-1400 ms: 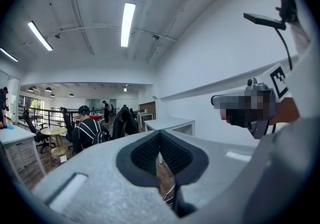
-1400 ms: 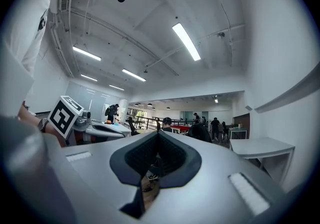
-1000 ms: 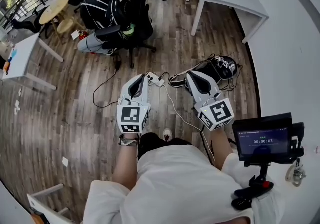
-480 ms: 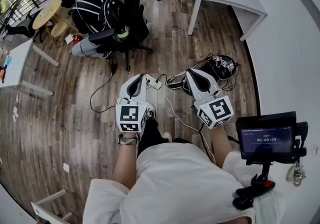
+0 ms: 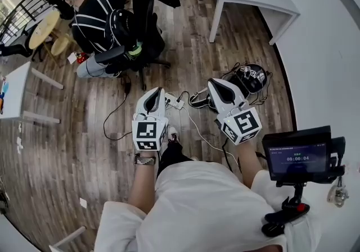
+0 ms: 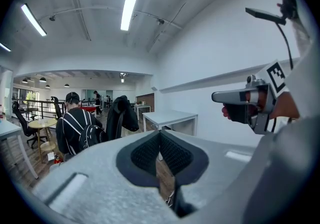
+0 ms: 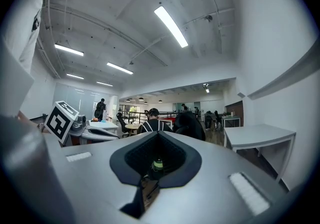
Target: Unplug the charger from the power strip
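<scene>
The left claw (image 5: 154, 93) and right claw (image 5: 217, 85) are both shut and empty; the power strip (image 5: 171, 99) lies on the floor between them, just right of the left claw, with the charger (image 5: 180, 100) seemingly at its right end; the left claw is nearer.

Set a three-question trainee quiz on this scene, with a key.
1. Multiple choice: where does the power strip lie?
A. on the white table
B. on the wooden floor
C. on the office chair
2. True or false: the right tongs are clamped on a cable.
3. Fill in the blank: the jaws of the left tongs are ____ and hold nothing.
Key: 1 B; 2 false; 3 shut.
</scene>
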`<state>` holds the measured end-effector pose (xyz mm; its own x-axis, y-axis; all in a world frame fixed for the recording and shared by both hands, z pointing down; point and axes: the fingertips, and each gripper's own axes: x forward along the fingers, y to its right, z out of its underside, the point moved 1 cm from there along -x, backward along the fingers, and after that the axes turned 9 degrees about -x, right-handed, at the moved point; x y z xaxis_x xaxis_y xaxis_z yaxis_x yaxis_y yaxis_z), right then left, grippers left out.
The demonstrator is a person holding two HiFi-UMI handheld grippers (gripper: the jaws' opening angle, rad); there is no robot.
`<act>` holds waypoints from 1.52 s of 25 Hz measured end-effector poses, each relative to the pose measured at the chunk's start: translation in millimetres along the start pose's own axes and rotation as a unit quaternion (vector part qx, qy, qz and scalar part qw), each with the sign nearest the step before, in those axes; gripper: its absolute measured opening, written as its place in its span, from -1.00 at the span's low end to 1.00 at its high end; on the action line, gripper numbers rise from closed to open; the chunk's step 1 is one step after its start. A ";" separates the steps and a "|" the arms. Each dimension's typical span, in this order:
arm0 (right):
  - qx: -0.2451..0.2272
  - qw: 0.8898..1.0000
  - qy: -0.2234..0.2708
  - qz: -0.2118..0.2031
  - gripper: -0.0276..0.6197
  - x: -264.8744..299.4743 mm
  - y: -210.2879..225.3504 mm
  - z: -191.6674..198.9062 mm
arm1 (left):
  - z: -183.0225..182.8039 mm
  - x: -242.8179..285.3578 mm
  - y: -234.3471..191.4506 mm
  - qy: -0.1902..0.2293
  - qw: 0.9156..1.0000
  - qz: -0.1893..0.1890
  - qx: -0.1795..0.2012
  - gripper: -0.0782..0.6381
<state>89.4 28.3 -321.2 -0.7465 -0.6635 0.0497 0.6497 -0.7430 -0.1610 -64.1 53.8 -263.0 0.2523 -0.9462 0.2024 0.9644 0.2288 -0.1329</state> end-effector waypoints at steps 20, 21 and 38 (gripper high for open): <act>0.034 0.995 -0.085 0.026 -0.91 135.5 60.8 91.5 | 57.2 131.4 -103.6 -0.084 0.996 0.029 -0.011 -0.78; 0.033 0.995 -0.087 0.029 -0.91 135.5 63.6 96.4 | 62.1 135.8 -105.8 -0.085 0.996 0.031 -0.013 -0.78; 0.054 0.988 -0.138 0.031 -0.91 147.4 42.2 241.0 | 186.2 178.2 -143.0 -0.117 0.993 0.004 -0.034 -0.78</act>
<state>41.4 -122.0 -83.2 -0.6467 -0.6954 0.3134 0.7157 -0.6953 -0.0658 -142.2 -104.9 -27.3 0.2791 -0.8635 0.4202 0.9568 0.2126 -0.1985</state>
